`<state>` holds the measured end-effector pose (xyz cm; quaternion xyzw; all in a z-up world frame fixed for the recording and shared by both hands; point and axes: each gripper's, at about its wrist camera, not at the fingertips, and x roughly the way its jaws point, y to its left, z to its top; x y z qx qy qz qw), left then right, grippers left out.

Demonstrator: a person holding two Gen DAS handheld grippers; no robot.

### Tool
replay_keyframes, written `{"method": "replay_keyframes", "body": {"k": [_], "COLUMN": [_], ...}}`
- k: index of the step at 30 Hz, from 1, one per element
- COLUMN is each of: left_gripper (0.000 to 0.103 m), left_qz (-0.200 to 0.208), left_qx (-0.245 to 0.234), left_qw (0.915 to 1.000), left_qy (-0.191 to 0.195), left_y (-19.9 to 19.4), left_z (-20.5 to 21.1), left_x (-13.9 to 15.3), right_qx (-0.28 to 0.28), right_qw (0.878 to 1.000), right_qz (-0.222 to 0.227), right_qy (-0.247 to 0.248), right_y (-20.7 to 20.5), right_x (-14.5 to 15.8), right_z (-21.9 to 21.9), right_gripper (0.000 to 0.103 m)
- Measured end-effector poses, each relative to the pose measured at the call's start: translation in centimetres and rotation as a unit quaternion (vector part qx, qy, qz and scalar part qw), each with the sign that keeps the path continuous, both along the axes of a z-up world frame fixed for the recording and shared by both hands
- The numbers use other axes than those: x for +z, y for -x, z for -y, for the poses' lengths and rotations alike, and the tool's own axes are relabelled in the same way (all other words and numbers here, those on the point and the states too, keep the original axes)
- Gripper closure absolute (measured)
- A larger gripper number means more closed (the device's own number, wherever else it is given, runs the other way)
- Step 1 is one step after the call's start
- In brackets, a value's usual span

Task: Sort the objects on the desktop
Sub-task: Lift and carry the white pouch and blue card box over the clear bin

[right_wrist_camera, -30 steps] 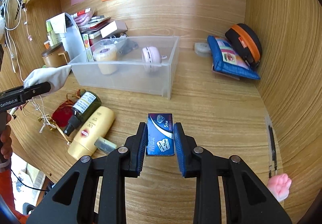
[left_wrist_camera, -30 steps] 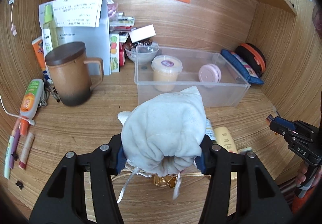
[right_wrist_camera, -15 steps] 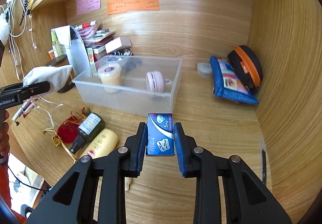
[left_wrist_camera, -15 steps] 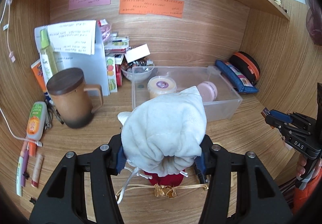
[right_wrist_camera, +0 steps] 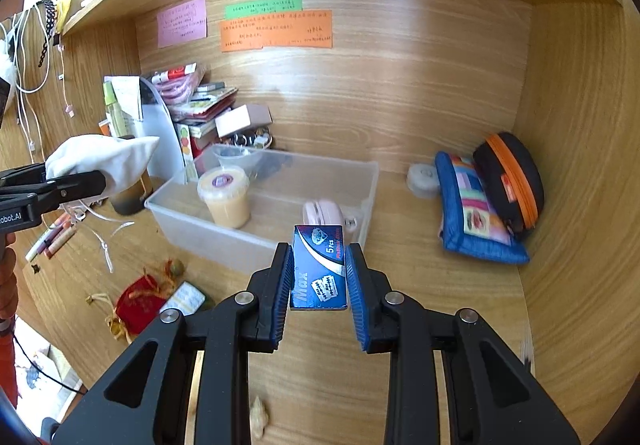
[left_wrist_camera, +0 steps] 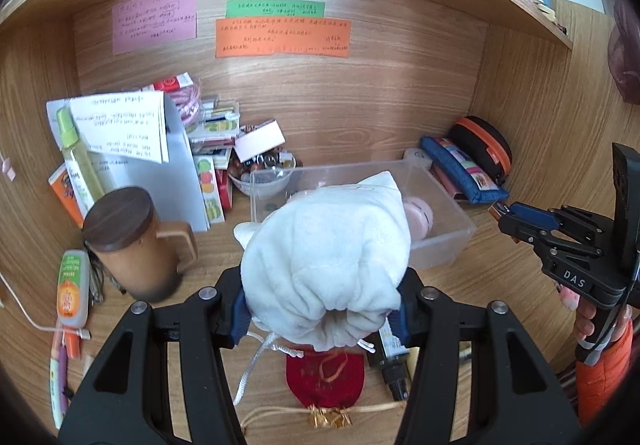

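Above the desk, left gripper (left_wrist_camera: 322, 307) pinches a white pouch (left_wrist_camera: 326, 253); right gripper (right_wrist_camera: 319, 279) pinches a blue box (right_wrist_camera: 319, 273).

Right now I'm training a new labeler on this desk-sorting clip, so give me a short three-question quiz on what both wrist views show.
1. True or false: the right hand-held gripper is empty.
2. What does the left hand-held gripper hold? A) brown mug B) white cloth pouch C) red pouch
3. Fill in: the lidded cup of beige stuff stands inside the clear plastic ____.

Key
1. False: it is shut on the blue box.
2. B: the white cloth pouch. The red pouch lies on the desk, and the brown mug stands there too.
3. bin
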<state>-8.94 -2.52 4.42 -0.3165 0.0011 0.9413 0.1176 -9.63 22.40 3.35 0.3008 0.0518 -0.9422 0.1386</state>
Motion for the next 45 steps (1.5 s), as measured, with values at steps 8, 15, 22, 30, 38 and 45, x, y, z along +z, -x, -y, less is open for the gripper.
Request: {"method": "replay_keyframes", "body": {"k": [8, 15, 22, 30, 38, 45], "left_gripper": [0.049, 0.049, 0.049, 0.049, 0.049, 0.049], "left_qz": [-0.002, 0.0, 0.01, 0.035, 0.059, 0.085], "left_qx": [-0.008, -0.023, -0.042, -0.056, -0.067, -0.074], "left_qw": [1.0, 0.9997, 0.9991, 0.9978, 0.996, 0.9934], "left_qy": [0.002, -0.001, 0.002, 0.003, 0.009, 0.017], "left_y": [2.6, 5.2, 8.0, 11.3, 14.0, 15.9], "left_z": [-0.5, -1.3, -2.9, -4.2, -5.1, -5.6], "left_x": [1.2, 1.5, 1.1, -0.6, -2.4, -4.4], "right_qx": [0.013, 0.022, 0.026, 0.032, 0.041, 0.058], "right_qw": [1.0, 1.0, 1.0, 0.999, 0.998, 0.997], "right_qz": [-0.012, -0.015, -0.011, 0.005, 0.021, 0.037], "right_qy": [-0.011, -0.009, -0.013, -0.022, -0.032, -0.041], "right_y": [2.4, 4.6, 6.9, 9.7, 12.0, 13.3], "right_x": [1.1, 1.8, 1.7, 0.6, -0.6, -1.7], "right_z": [1.1, 1.8, 2.3, 3.0, 3.9, 5.1], "right_gripper": [0.078, 0.078, 0.078, 0.078, 0.078, 0.078]}}
